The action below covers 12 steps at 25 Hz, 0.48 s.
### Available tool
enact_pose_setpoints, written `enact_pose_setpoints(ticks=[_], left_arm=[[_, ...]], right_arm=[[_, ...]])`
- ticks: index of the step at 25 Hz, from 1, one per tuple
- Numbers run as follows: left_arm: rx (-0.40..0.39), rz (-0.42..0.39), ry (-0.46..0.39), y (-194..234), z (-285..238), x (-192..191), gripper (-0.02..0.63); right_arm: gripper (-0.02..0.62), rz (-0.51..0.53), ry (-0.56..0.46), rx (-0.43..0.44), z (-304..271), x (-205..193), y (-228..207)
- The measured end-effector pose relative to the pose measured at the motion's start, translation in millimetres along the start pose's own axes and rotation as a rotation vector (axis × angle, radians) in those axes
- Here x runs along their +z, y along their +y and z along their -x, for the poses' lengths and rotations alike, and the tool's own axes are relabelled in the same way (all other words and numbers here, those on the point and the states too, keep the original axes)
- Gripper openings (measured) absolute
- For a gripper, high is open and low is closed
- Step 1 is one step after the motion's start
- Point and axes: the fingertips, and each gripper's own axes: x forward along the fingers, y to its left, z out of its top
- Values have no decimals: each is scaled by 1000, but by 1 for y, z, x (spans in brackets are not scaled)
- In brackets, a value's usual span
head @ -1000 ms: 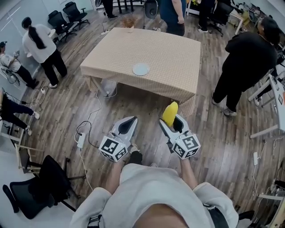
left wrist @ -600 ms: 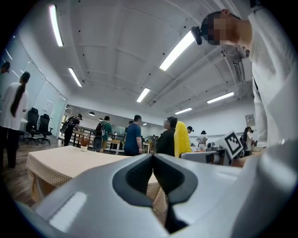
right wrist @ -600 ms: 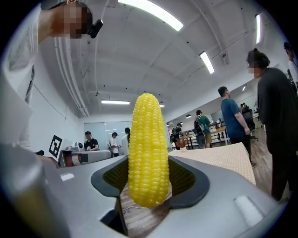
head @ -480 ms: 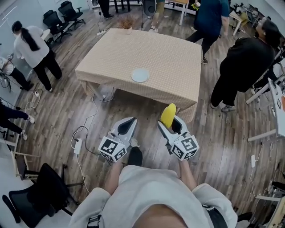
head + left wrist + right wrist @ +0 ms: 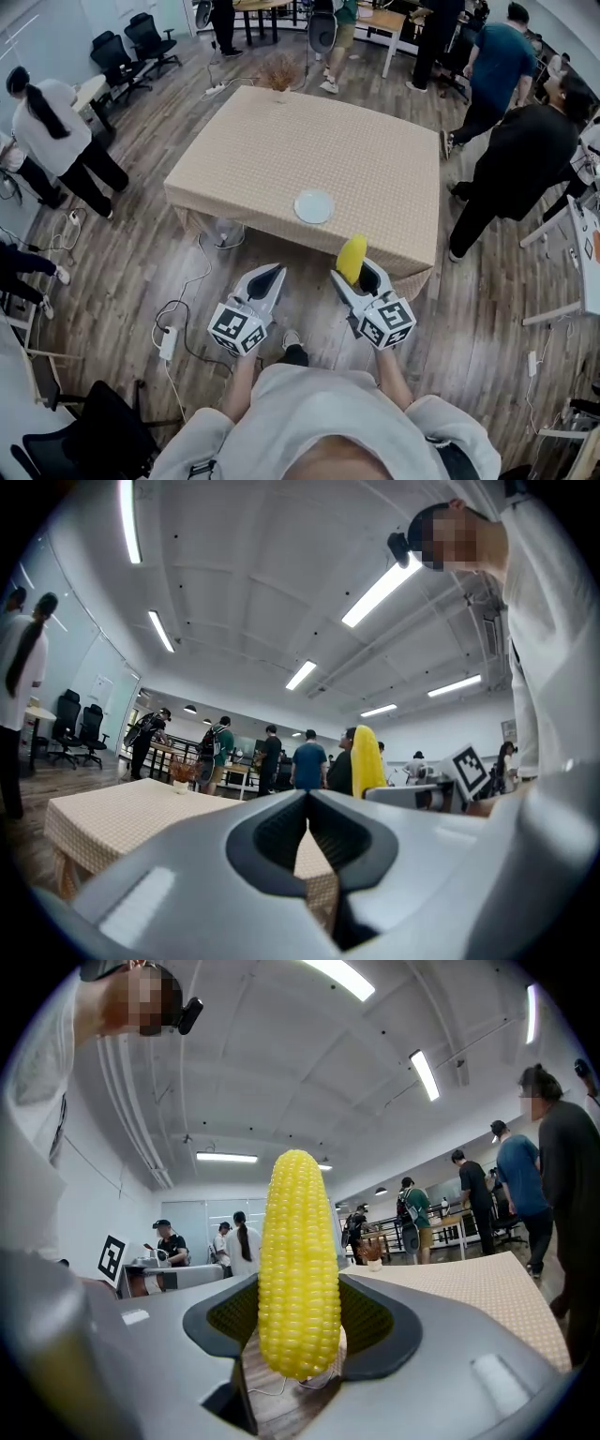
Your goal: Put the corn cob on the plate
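Both of the person's forearms reach forward from a pale shirt at the bottom centre of the head view. The two grippers are held level and side by side, pointing at the table (image 5: 272,141) above them in the frame.

The left gripper (image 5: 272,270) sits left of centre. Its fingers are pressed together along a thin seam and nothing is caught between them. The right gripper (image 5: 357,273) sits just right of centre and pinches the corn cob (image 5: 352,256) around its lower half. The cob stands upright with its rounded tip upward. It shows against the hanging near edge of the tablecloth, below and right of the plate (image 5: 314,206) and apart from it.

The gripper bodies are smooth, pale grey moulded shells that taper to points, with dark ribbed pads set in hollowed recesses. Each carries a white cube (image 5: 234,328) printed with black square markers at its rear.

The cob is bright yellow, tapered, and covered in tight, glossy rows of kernels. The plate is small, round and white, and lies near the table's near edge. The tablecloth is beige with a fine checked weave. A small vase of dry brown stems (image 5: 278,74) stands at the table's far edge. The floor (image 5: 141,253) is grey-brown wood plank.
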Motion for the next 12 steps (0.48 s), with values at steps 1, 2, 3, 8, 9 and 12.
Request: enact_pose_setpoints(ticks=[1, 2, 3, 8, 9, 12], left_arm=[[-3, -1, -4, 14, -6, 3, 8], [-6, 0, -7, 26, -11, 6, 8], [-10, 0, -9, 37, -16, 8, 8], [-32, 5, -6, 81, -31, 15, 8], [-35, 6, -4, 88, -34, 15, 8], [-40, 15, -2, 107, -39, 15, 8]], right_arm=[[250, 4, -5, 2, -15, 3, -1], [250, 6, -8, 4, -28, 6, -3], [250, 6, -9, 5, -40, 8, -4], [250, 6, -6, -5, -88, 14, -8], [250, 2, -6, -7, -95, 15, -9], [250, -8, 3, -15, -113, 12, -12]])
